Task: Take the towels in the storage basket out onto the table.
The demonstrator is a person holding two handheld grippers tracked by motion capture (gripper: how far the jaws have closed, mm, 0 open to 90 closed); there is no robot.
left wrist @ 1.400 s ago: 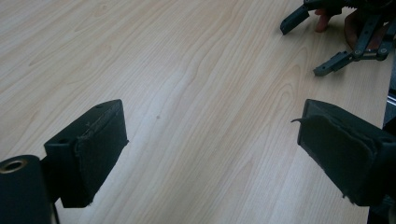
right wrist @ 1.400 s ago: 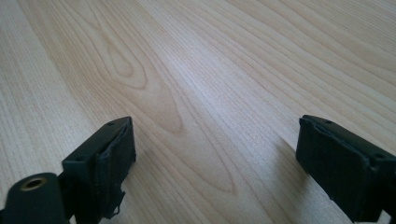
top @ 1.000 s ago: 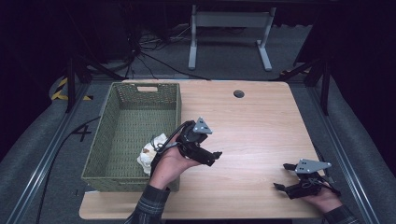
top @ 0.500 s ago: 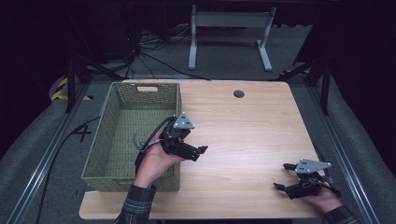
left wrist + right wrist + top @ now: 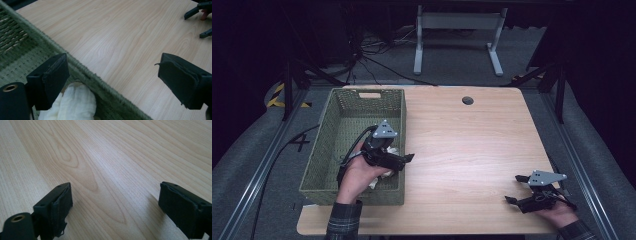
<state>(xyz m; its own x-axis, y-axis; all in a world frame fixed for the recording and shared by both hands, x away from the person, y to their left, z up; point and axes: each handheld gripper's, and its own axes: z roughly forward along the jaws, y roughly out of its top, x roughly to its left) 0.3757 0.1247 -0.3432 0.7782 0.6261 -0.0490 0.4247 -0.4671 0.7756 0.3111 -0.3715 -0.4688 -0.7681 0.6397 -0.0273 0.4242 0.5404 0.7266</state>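
A green woven basket (image 5: 357,95) stands on the left part of the wooden table (image 5: 462,135). A white cloth (image 5: 75,102) lies inside it against the right wall, partly under the person's left hand (image 5: 357,175). My left gripper (image 5: 404,159) hovers over that right wall (image 5: 100,80), open wide, one jaw above the cloth and the other above the table. My right gripper (image 5: 513,189) rests low near the table's front right corner, open, with only bare wood between its jaws (image 5: 115,207). The left gripper view shows that right gripper (image 5: 200,15) far off at its top right.
A round cable hole (image 5: 468,100) sits near the table's back edge. Behind the table, a white metal stand (image 5: 457,30) and loose cables (image 5: 377,55) lie on the floor. Metal rails (image 5: 262,165) run along both sides of the table.
My left gripper has moved left from over the table's middle to the basket's right wall, still open. The right gripper has stayed put.
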